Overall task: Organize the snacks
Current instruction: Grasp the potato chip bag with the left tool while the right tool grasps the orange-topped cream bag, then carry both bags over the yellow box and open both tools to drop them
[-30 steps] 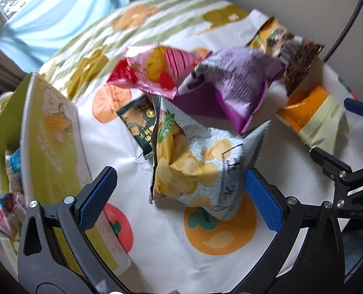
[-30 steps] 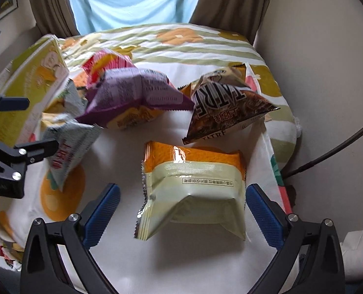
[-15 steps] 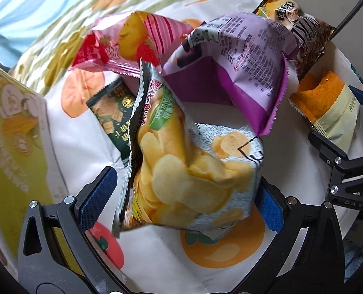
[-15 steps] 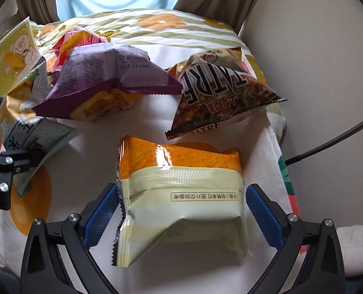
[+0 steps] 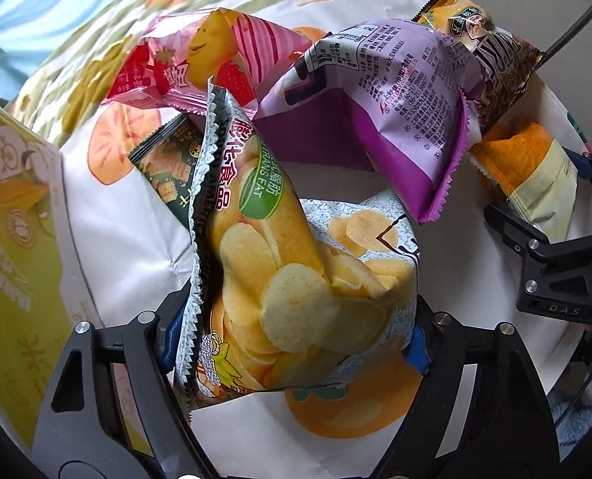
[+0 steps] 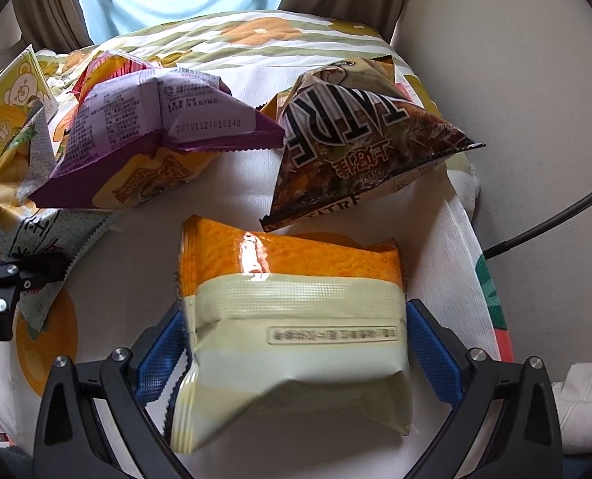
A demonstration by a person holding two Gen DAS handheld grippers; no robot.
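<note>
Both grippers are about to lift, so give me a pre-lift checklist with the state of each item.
1. Left gripper shut on the chip bag: ok, both blue pads press its sides.
2. Right gripper gripping the orange and cream packet: cannot tell, pads flank it with slight gaps.
3. Chip bag clear of the purple bag: not ok, the purple bag's corner overhangs it.
4. Orange and cream packet clear of the brown bag: cannot tell, the edges look very close.
5. Grippers apart from each other: ok.
</note>
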